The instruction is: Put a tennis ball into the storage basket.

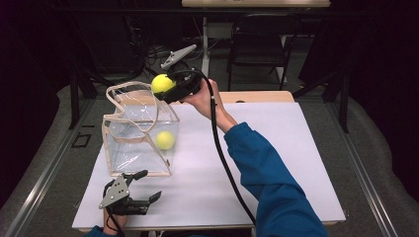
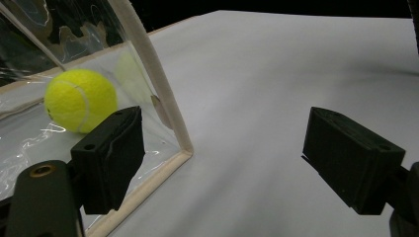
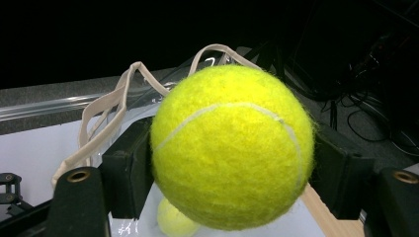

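White counter [image 1: 276, 163] carries everything. Clear plastic bag [image 1: 141, 143] with beige trim sits on its left part, mouth up, long axis running near-to-far; two beige strap handles [image 1: 133, 96] loop above the mouth, drooping toward the far side. In the left gripper view the bag's trimmed corner edge [image 2: 165, 106] rises from the counter and leans left.

Right hand-held gripper [image 1: 168, 89] is held up over the bag's far right corner, pointing left toward the bag mouth, cable trailing back along the blue sleeve [image 1: 269, 173]. Jaws pinch a yellow tennis ball [image 1: 162, 83] from both sides; in the right gripper view the held ball [image 3: 232, 148] bulges between the two black pads, white seam curving across its top. Ball is round, so no long axis to call.

Left hand-held gripper [image 1: 146, 185] rests low at the near left of the counter, just near of the bag's near edge, pointing right and slightly far. Jaws spread wide, nothing between them; one pad sits right by the bag's wall in the left gripper view.

Second tennis ball [image 1: 165, 139] lies inside the bag on its floor, toward the right wall.
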